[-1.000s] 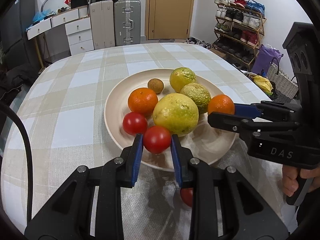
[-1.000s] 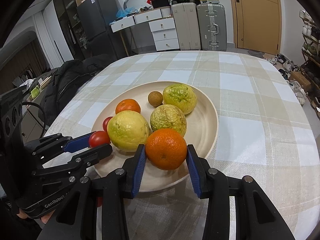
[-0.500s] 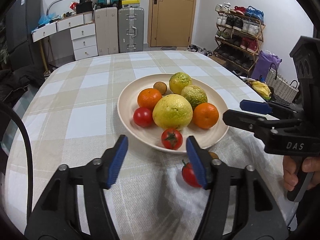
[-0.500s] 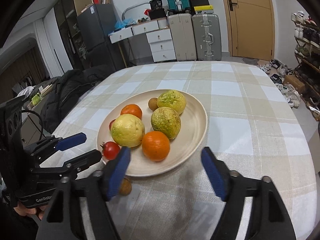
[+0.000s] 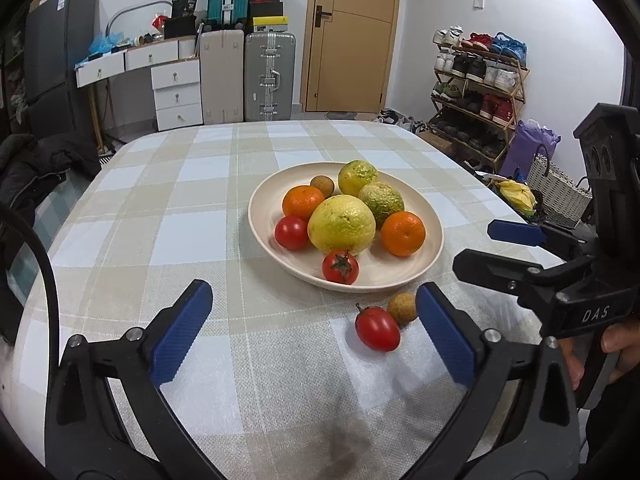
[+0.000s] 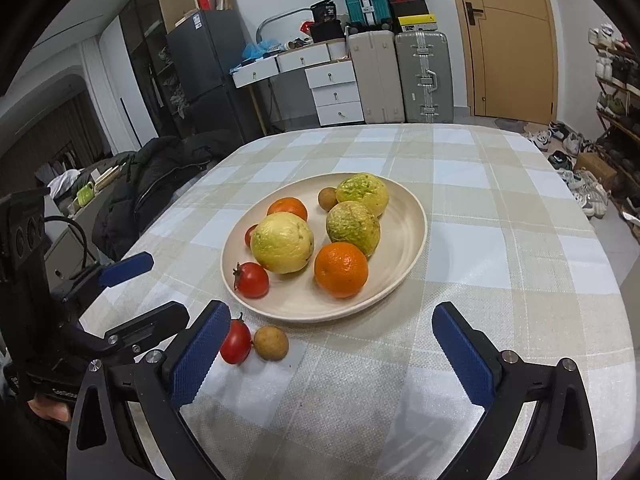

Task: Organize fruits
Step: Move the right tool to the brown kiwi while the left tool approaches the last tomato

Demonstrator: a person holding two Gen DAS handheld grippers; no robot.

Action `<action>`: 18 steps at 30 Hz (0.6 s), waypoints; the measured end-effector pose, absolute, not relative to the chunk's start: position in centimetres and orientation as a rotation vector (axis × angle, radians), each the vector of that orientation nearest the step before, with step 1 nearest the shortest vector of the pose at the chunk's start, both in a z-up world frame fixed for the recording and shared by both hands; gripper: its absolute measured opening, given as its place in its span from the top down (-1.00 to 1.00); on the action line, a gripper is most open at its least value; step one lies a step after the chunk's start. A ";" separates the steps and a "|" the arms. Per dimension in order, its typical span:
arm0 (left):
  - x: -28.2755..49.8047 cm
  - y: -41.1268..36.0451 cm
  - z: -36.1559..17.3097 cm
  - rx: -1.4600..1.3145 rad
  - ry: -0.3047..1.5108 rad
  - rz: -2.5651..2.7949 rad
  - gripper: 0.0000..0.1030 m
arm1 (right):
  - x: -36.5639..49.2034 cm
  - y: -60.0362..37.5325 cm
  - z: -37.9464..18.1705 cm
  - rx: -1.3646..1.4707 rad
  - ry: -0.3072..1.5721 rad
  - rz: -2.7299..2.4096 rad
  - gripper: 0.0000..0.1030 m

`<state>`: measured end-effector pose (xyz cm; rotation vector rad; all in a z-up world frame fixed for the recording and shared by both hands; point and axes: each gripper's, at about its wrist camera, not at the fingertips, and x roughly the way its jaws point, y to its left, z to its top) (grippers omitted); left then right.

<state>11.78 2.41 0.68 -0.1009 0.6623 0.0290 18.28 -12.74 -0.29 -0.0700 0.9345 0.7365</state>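
Two fruits lie on the checked tablecloth (image 5: 168, 216) just outside the near rim of the cream plate (image 5: 434, 240): a red tomato (image 5: 377, 328) and a small brown round fruit (image 5: 402, 308), touching each other. On the plate sit two oranges, one at the near right (image 5: 402, 233) and one farther left (image 5: 303, 202), a large yellow citrus (image 5: 342, 224) in the middle, two greenish-yellow citrus behind it, a second small brown fruit at the back, and two more tomatoes, one with its green stem (image 5: 340, 267) turned toward the near rim.

The left gripper (image 5: 312, 332) has just been opening; its jaws stand wide with nothing between the blue pads, the loose tomato just inside its right pad. The right gripper (image 6: 332, 352) has likewise just been opening and holds nothing; its left pad partly hides the loose tomato in its own view. Beyond the table stand suitcases (image 5: 270, 76), white drawers (image 5: 176, 94), a door (image 5: 352, 36) and a shoe rack (image 5: 478, 92).
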 end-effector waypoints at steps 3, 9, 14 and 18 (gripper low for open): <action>11.4 2.2 0.8 -0.076 0.667 0.031 -0.97 | 18.0 -12.6 -0.4 -0.083 0.940 0.742 -1.00; 11.2 2.8 0.5 -0.082 0.688 0.042 -0.97 | 17.8 -12.5 -0.7 -0.110 0.956 0.738 -1.00; 11.2 3.3 0.4 -0.091 0.697 0.053 -0.97 | 17.5 -11.7 -1.6 -0.172 0.989 0.725 -1.00; 11.2 3.3 0.4 -0.086 0.701 0.059 -0.97 | 17.2 -11.1 -2.4 -0.210 1.013 0.722 -1.00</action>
